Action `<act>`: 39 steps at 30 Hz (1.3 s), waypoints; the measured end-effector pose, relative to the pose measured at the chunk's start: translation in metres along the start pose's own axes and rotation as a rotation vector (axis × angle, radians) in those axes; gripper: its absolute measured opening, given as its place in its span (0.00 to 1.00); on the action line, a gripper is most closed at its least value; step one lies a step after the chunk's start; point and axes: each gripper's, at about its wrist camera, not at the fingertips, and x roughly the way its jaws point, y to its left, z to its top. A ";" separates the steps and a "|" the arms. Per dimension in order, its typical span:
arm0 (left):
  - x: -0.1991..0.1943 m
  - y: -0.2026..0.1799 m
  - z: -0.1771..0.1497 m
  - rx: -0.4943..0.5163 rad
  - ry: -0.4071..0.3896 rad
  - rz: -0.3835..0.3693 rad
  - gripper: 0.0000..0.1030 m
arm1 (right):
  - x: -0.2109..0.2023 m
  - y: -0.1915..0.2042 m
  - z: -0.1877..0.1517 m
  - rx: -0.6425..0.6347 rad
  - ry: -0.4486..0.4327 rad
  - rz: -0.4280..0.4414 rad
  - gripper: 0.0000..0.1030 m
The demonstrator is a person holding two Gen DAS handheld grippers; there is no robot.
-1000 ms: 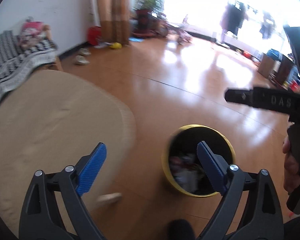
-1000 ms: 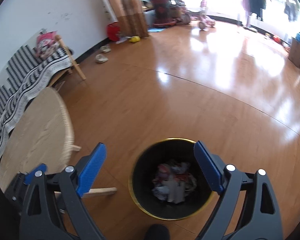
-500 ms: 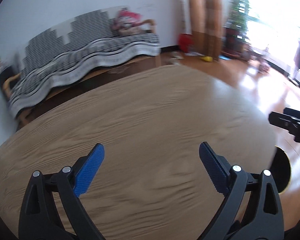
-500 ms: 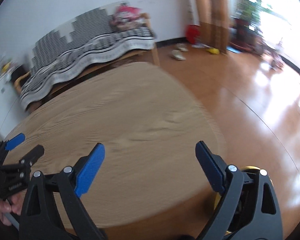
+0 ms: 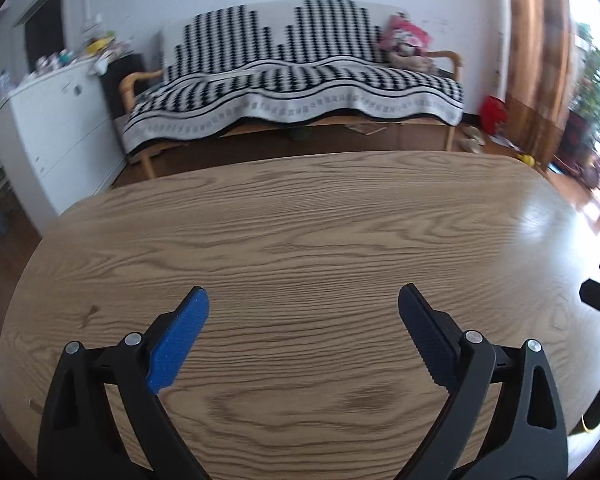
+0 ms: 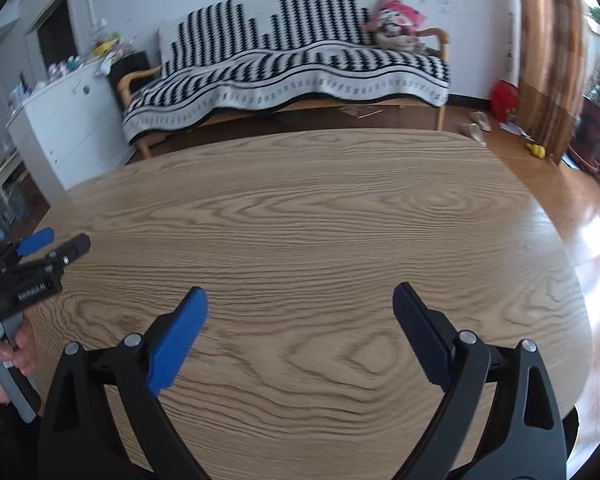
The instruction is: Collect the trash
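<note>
Although we hold both claws over the wooden table (image 5: 308,240), we see no trash anywhere on its top, from the near edge to the far edge by the sofa (image 5: 300,92). Our left gripper (image 5: 303,338) stands wide and holds nothing; our right gripper (image 6: 300,336) is likewise wide and bare. The only sign of the bin (image 5: 598,414) is a dark shape with a yellow rim past the table's right edge, low in the left wrist view, so it lies nearer our right hand. With no piece in sight, we cannot name a long axis or a direction to reach. White lettering on the left tool's body, seen from the right wrist, is too blurred to read.
</note>
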 end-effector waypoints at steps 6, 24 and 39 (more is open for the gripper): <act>0.007 0.016 0.001 -0.004 0.006 0.019 0.90 | 0.014 0.018 -0.001 -0.012 0.015 0.006 0.88; 0.013 0.024 -0.001 -0.005 0.010 0.022 0.90 | 0.025 0.017 0.000 -0.034 0.024 -0.010 0.88; 0.013 0.025 -0.001 -0.005 0.011 0.022 0.90 | 0.021 0.010 -0.001 -0.029 0.012 -0.011 0.88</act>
